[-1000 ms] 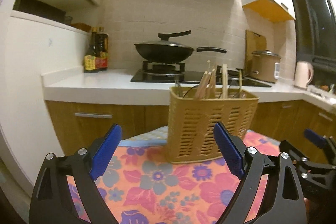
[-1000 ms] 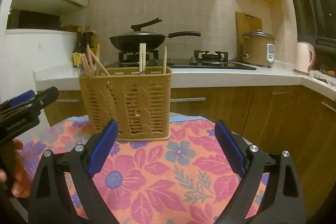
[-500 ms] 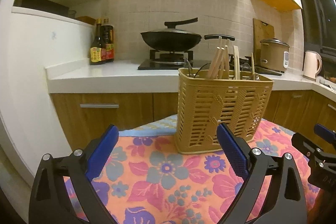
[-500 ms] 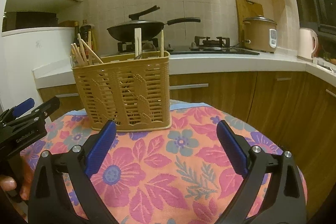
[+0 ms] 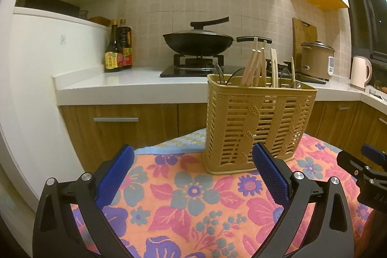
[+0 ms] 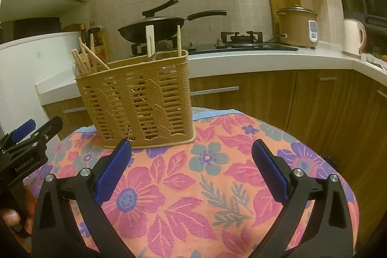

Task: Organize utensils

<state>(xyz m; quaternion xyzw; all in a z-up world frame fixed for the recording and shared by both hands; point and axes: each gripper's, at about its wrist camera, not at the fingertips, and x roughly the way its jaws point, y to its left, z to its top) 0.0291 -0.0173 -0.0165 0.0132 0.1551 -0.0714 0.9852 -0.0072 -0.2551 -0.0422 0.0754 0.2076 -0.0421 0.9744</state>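
Your left tongs (image 5: 192, 169) and right tongs (image 6: 192, 165) opening wide, gripping nothing. Utensil basket (image 5: 256, 127) standing upright, frame centre, on floral desk cloth (image 6: 217, 185), holding chopsticks (image 5: 254, 67).

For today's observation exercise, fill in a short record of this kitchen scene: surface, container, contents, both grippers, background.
surface: floral cloth
container: tan slotted basket, upright on the cloth
contents: wooden chopsticks; other utensils unclear
left gripper: jaws opening, nothing between them
right gripper: jaws opening, nothing between them
background: lidded wok on stove, rice cooker
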